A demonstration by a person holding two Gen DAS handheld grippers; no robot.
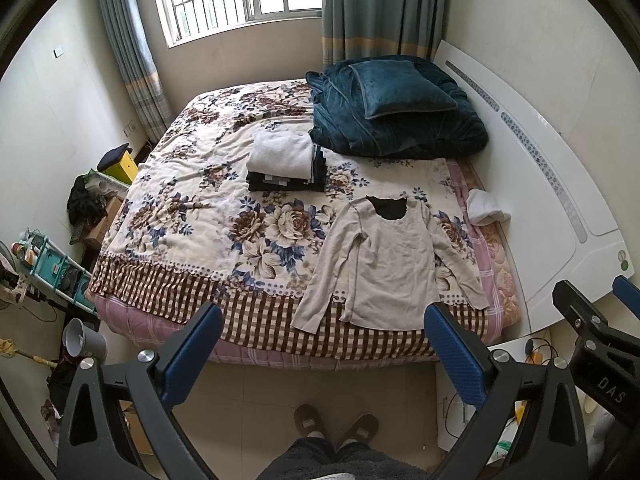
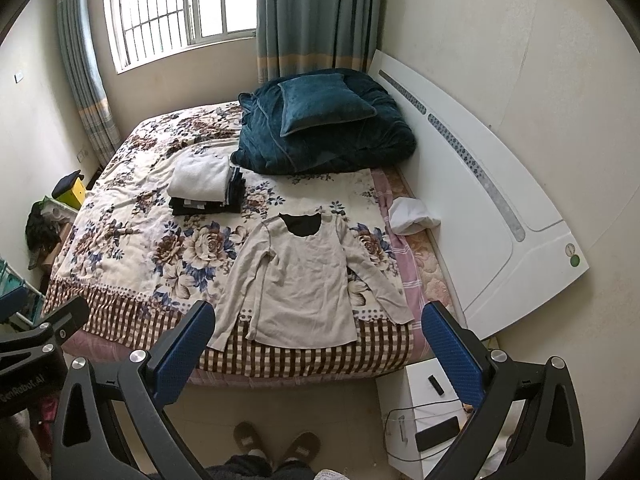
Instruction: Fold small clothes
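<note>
A beige long-sleeved top with a black inner collar lies spread flat, front up, on the floral bedspread near the bed's near right corner; it also shows in the right wrist view. Its hem hangs at the bed's front edge and both sleeves are stretched down along its sides. My left gripper is open and empty, held above the floor in front of the bed. My right gripper is open and empty too, beside the left one. A stack of folded clothes sits mid-bed.
A dark teal quilt with a pillow lies at the head of the bed. A white cloth sits by the white headboard. A white nightstand with phone and cables stands right. Cluttered shelves and a bucket stand left. My slippered feet are below.
</note>
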